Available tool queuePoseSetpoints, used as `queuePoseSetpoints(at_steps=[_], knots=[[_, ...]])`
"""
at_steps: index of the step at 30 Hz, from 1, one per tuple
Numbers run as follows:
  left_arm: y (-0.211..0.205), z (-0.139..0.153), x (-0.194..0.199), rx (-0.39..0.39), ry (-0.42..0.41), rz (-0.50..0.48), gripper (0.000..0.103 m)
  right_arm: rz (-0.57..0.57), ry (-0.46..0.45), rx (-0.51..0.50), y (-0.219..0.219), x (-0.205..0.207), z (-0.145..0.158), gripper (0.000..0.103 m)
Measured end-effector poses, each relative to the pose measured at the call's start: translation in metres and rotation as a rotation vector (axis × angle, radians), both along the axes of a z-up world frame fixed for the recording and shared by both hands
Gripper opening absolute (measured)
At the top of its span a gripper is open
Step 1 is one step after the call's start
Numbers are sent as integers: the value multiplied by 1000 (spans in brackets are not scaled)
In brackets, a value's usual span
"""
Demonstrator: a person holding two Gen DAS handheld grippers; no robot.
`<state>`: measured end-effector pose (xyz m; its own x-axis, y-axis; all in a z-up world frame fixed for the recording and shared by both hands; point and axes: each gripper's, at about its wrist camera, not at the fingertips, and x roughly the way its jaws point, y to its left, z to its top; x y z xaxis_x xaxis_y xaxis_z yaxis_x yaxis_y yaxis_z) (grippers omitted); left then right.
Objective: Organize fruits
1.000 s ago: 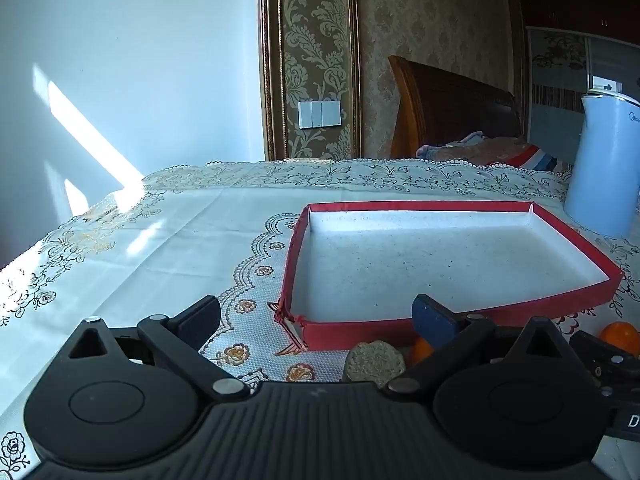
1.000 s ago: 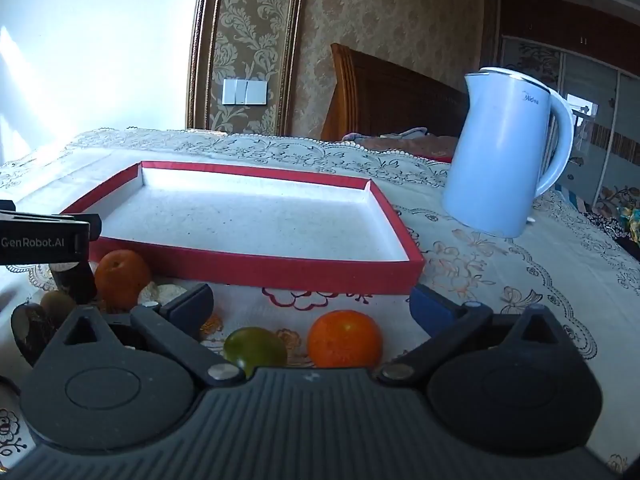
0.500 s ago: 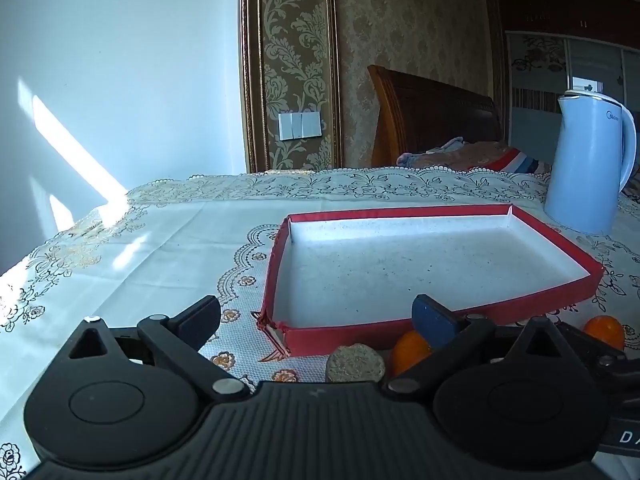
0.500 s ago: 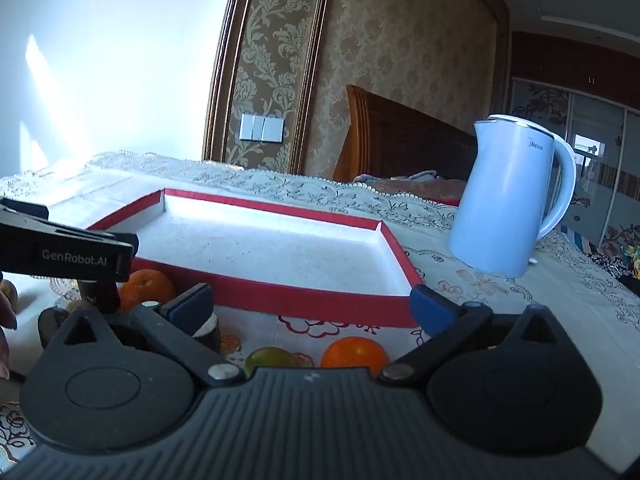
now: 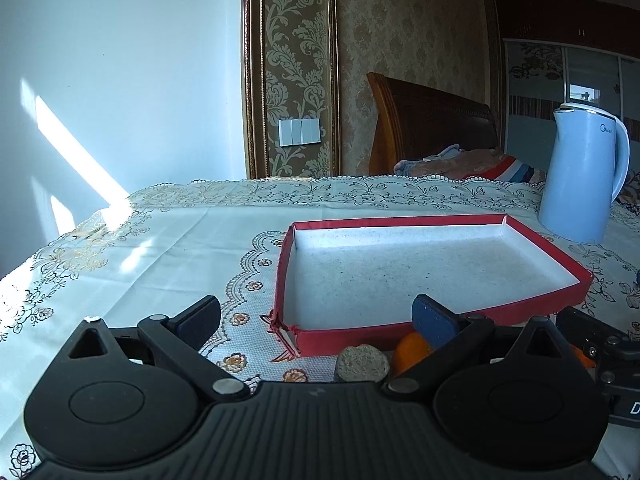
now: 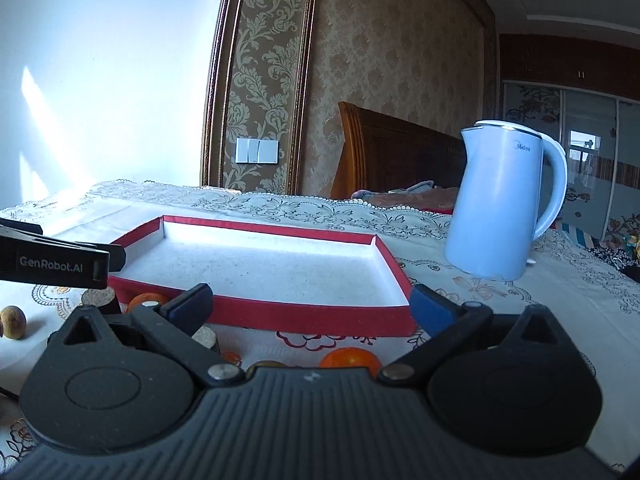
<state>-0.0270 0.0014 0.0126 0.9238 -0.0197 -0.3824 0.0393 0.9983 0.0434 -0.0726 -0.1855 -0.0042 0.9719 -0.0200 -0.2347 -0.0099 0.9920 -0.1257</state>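
A shallow red-walled tray (image 5: 440, 326) (image 6: 304, 314) with a white floor lies empty on the lace tablecloth. My left gripper (image 5: 316, 320) hangs open in front of the tray's near-left corner, with nothing between its fingers. Just below it sit a round brown fruit (image 5: 362, 366) and an orange (image 5: 412, 350). My right gripper (image 6: 310, 306) is also open and empty, above the tray's near wall. Under it lie an orange (image 6: 348, 359) and a greenish fruit (image 6: 262, 365), both mostly hidden. Another orange (image 6: 146, 302) and a brown nut-like fruit (image 6: 14, 322) lie to the left.
A pale blue electric kettle (image 5: 582, 178) (image 6: 500, 200) stands right of the tray. The left gripper's body (image 6: 52, 262) reaches in from the left in the right wrist view. A wooden headboard (image 5: 432, 124) and bedding lie beyond the table's far edge.
Both grippers have risen and pulled back from the tray, so the fruits sink lower in view. Both stay open and hold nothing.
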Motion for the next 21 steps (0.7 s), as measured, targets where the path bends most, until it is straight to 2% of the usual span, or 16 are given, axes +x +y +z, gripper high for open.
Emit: queuePoseSetpoints(at_steps=[2, 6, 7, 8, 11, 12, 14, 18, 21], knots=[[3, 0, -9, 13, 6, 24, 103, 27, 51, 20, -1, 6, -1, 103], [9, -1, -25, -25, 33, 26, 103, 64, 146, 72, -6, 17, -7, 103], [10, -1, -29, -36, 41, 25, 103, 44, 109, 97, -11, 12, -5, 103], [10, -1, -33, -51, 47, 21, 103, 44, 109, 97, -11, 12, -5, 103], [7, -1, -42, -75, 61, 14, 103, 34, -9, 141, -22, -7, 1, 103], [5, -1, -44, -78, 71, 17, 103, 32, -9, 139, -23, -10, 3, 103], [1, -4, -48, -81, 83, 8, 103, 38, 44, 125, -28, -9, 7, 103], [-4, -9, -52, -86, 110, 11, 103, 45, 111, 200, -58, -17, 12, 103], [-7, -15, -53, -87, 133, 20, 103, 77, 220, 192, -75, -20, 8, 103]])
